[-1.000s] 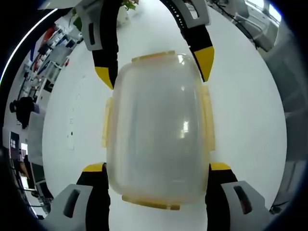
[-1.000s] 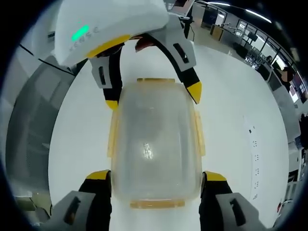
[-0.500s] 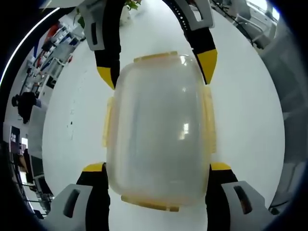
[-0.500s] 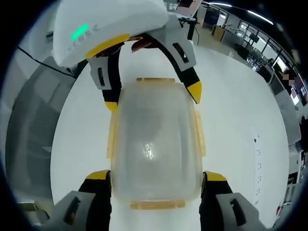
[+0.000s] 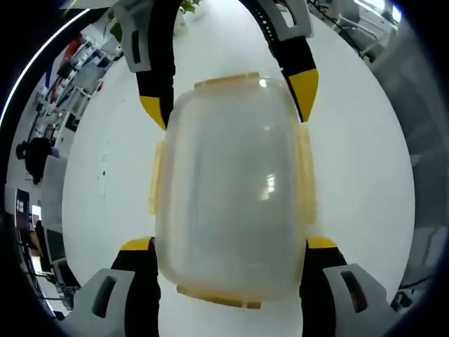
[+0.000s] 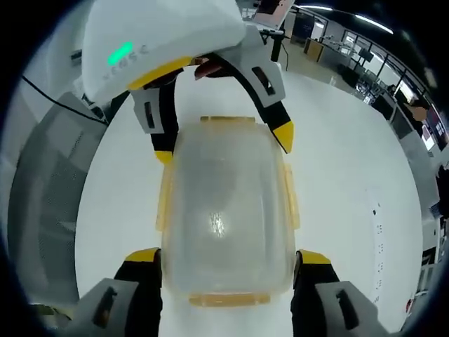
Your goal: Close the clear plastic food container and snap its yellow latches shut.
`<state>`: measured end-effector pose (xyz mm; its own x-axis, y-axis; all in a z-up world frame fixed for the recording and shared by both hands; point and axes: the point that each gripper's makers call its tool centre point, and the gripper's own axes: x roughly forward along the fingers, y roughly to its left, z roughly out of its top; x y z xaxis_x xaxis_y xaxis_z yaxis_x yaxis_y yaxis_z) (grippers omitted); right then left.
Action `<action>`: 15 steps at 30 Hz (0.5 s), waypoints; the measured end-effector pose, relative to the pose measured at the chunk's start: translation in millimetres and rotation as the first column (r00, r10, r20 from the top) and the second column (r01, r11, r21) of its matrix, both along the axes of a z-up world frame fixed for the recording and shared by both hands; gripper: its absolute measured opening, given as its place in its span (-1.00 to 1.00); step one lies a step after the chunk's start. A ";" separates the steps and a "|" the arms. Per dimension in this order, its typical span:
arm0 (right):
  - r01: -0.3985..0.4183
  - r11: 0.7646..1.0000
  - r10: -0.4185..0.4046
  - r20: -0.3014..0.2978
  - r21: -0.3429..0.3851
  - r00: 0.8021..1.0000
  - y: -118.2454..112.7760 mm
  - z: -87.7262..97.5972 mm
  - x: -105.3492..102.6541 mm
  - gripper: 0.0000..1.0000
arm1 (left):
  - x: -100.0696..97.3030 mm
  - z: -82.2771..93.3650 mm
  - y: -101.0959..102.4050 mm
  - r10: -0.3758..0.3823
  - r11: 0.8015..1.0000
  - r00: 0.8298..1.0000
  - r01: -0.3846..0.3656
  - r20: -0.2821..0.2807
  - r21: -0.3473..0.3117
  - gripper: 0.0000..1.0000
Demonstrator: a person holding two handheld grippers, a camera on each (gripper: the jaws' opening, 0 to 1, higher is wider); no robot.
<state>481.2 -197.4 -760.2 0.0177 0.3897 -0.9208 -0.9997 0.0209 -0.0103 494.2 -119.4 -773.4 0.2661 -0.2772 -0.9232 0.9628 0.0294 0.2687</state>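
The clear plastic container [image 5: 228, 189] lies on the white table with its lid on, and yellow latches [image 5: 156, 179] run along all its sides. My left gripper [image 5: 229, 243] straddles the near end in the left gripper view, a yellow fingertip [image 5: 137, 244] pressed against each side. The right gripper [image 5: 228, 98] grips the far end the same way. In the right gripper view the container [image 6: 224, 210] sits between my right gripper [image 6: 228, 256] at the bottom and the left gripper [image 6: 223, 144] at the top. The end latch [image 6: 228, 300] sticks outward.
The white table [image 5: 365, 161] spreads out around the container. A green plant [image 5: 188, 7] stands at the far edge in the left gripper view. Desks and screens [image 6: 351, 49] stand well behind the table in the right gripper view.
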 end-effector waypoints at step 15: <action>-0.026 1.000 0.026 0.004 -0.010 1.000 10.6 -1.0 9.8 0.51 | 7.5 0.3 10.7 0.022 1.000 1.000 -0.022 -0.001 -0.004 0.62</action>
<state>491.0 -186.8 -761.2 0.0114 0.3805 -0.9247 -0.9999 -0.0055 -0.0145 501.7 -108.7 -773.2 0.2709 -0.2753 -0.9224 0.9622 0.0516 0.2672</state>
